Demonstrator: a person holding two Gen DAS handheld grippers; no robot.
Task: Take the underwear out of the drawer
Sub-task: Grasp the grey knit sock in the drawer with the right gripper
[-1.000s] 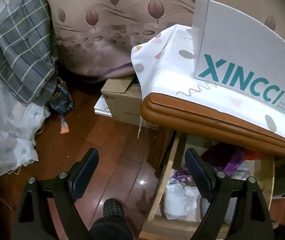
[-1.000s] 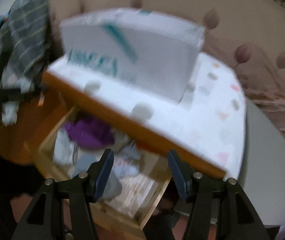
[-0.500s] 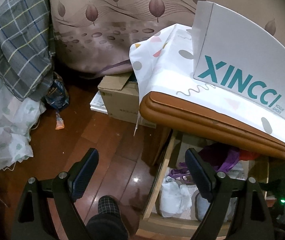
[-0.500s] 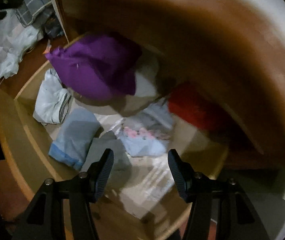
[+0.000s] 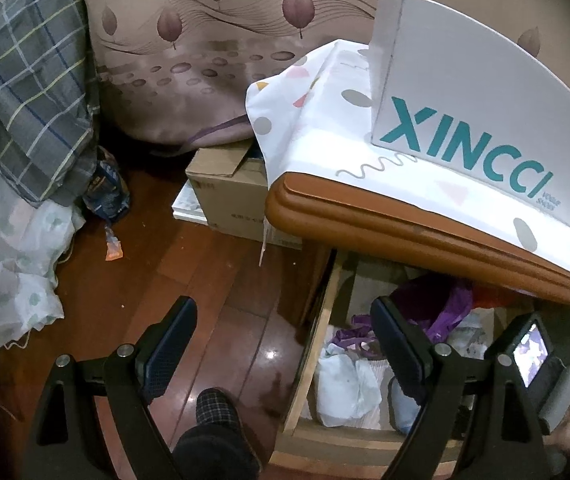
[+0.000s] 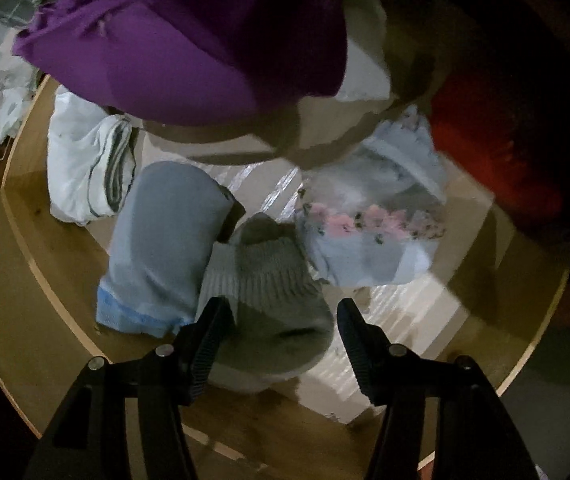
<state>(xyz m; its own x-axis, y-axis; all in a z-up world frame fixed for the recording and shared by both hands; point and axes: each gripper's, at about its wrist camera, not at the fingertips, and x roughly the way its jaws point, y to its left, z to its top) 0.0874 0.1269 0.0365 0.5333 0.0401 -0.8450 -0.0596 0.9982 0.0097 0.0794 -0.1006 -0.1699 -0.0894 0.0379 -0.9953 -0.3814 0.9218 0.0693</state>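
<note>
The open wooden drawer (image 6: 45, 280) holds folded clothes. My right gripper (image 6: 283, 312) points straight down into it, jaws opening, with a grey ribbed piece (image 6: 269, 280) lying below between the fingers; the pads are not pressing on it. Around it lie a blue-grey folded piece (image 6: 165, 240), a pale blue piece with pink flowers (image 6: 373, 232), a white bundle (image 6: 85, 168), a purple garment (image 6: 205, 40) and something red (image 6: 497, 152). My left gripper (image 5: 283, 312) hangs open and holds nothing, above the floor and the drawer's left side rail (image 5: 317, 340).
The cabinet's brown top edge (image 5: 405, 240) overhangs the drawer; it carries a patterned cloth and a white XINCCI box (image 5: 485, 100). A cardboard box (image 5: 229, 196), plaid fabric (image 5: 33, 100) and a person's slippered foot (image 5: 217, 412) are on the wooden floor.
My right gripper has dropped from above the cabinet top into the drawer and tipped to face down; the clothes now fill its view. The left gripper has stayed put.
</note>
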